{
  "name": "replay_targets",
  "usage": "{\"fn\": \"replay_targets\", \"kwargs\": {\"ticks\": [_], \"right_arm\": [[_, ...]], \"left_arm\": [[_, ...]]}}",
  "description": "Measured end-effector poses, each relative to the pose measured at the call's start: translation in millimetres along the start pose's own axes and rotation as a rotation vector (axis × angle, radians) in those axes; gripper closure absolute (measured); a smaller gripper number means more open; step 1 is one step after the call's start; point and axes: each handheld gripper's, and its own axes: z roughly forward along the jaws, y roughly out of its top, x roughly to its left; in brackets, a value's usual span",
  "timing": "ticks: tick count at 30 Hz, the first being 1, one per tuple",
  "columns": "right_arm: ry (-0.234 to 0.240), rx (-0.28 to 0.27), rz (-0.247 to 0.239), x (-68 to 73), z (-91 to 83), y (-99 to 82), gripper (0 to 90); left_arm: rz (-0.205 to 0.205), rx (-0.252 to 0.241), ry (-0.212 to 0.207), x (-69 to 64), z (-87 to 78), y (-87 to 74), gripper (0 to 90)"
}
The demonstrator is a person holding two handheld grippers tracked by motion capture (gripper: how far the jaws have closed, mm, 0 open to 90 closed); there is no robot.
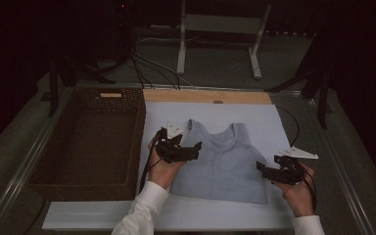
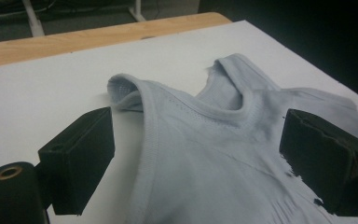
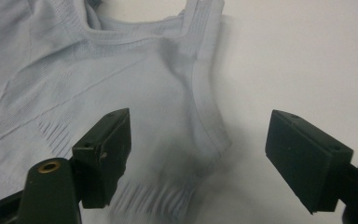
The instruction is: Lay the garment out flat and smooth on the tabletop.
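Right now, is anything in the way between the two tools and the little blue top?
Nothing visible is. The light blue tank top lies flat on the white board. The left tool hangs open above its left armhole edge, and the right tool hangs open by its right side edge. The wicker basket sits off to the left.

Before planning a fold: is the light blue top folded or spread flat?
Spread flat. The light blue top lies open on the white board, both shoulder straps and its hem visible, no layer doubled over.
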Motion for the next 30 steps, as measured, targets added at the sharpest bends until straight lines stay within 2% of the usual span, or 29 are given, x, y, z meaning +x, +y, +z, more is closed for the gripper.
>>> {"fn": "replay_targets", "kwargs": {"ticks": [6, 15, 25, 30], "right_arm": [[0.007, 0.012, 0.008, -1.0, -3.1, -8.6, 24.2], [0.020, 0.022, 0.031, -2.3, -6.4, -19.6, 25.0], [0.024, 0.046, 0.035, -2.0, -3.4, -26.3, 26.6], [0.028, 0.063, 0.044, -3.9, -0.1, -29.1, 30.1]], "left_arm": [[0.016, 0.003, -0.003, -4.8, -7.2, -9.2, 13.6], [0.009, 0.021, -0.027, -4.7, -11.0, -23.1, 16.0], [0.009, 0.047, -0.037, -5.2, -13.4, -36.8, 16.6], [0.011, 0.065, -0.040, -5.3, -13.5, -43.7, 17.0]]}}
